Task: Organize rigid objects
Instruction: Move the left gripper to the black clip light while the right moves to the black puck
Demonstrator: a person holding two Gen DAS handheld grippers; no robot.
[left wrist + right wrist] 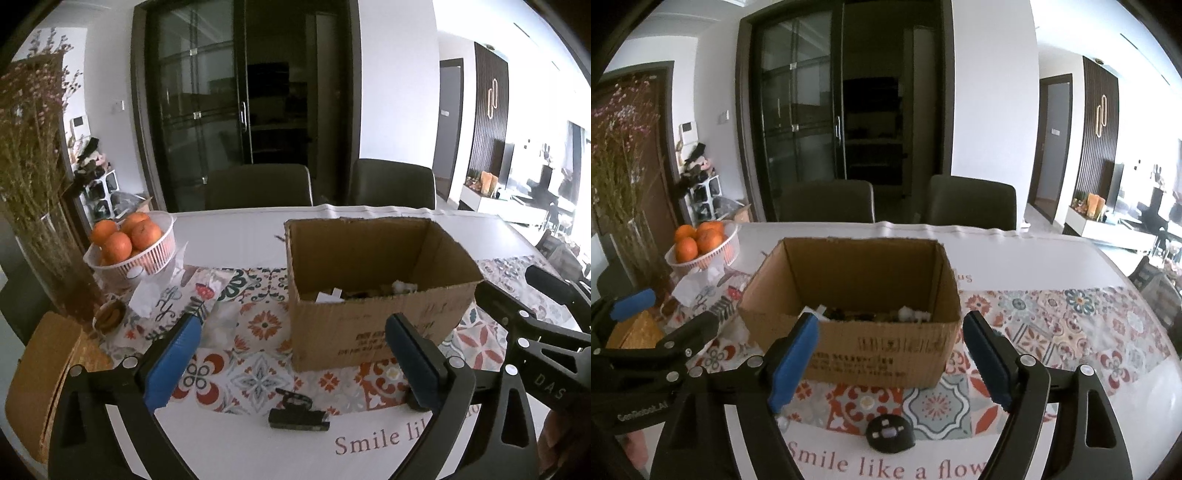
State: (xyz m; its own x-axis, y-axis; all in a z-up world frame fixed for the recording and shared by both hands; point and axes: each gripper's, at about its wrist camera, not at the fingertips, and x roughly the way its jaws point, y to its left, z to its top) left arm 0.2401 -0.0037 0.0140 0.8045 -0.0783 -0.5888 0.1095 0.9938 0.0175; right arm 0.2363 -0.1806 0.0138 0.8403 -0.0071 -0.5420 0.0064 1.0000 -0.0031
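Note:
An open cardboard box (369,325) stands on the patterned tablecloth, with several small white and dark items (365,291) at its bottom. My left gripper (293,325) is open wide just short of the box's near wall, nothing between its blue pads. A small black item with a loop (297,417) lies on the cloth below it. In the right wrist view the same box (868,347) faces my right gripper (892,323), open and empty. A round black item (890,434) and a small pale disc (866,402) lie under it. The left gripper (670,312) shows at the left.
A white basket of oranges (129,243), a glass vase of dried flowers (44,221), crumpled tissues (147,295), a small bowl (109,317) and a woven mat (44,380) crowd the table's left side. Two dark chairs (258,186) stand behind the far edge.

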